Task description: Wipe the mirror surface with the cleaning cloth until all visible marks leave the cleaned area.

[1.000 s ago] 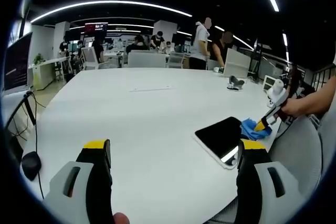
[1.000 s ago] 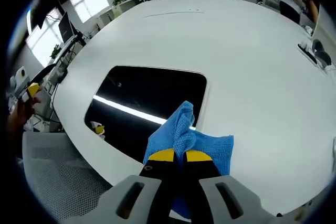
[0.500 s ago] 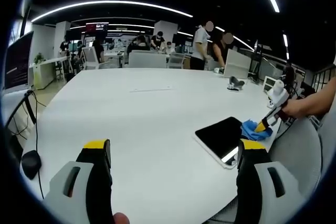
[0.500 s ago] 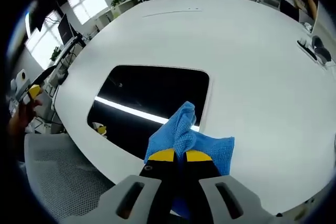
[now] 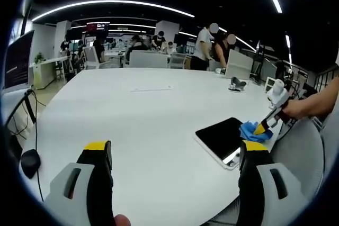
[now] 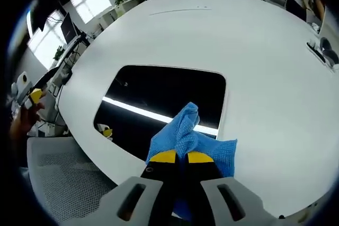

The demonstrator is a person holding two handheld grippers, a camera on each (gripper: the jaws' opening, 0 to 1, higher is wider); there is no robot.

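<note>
Moved a little further onto the mirror (image 6: 159,104) since a second ago: right gripper (image 6: 178,157), jaws pressed together on the blue cleaning cloth (image 6: 185,136), cloth now overlapping the mirror's near right corner. Lying flat near the curved table (image 6: 265,72) edge, with a mesh chair (image 6: 69,178) just beyond that edge. Wide bare white tabletop past the mirror's far side. Held low over the table, well apart from the mirror: left gripper (image 5: 175,154), jaws spread wide, nothing between them. Far behind, desks and standing people (image 5: 204,46).
</note>
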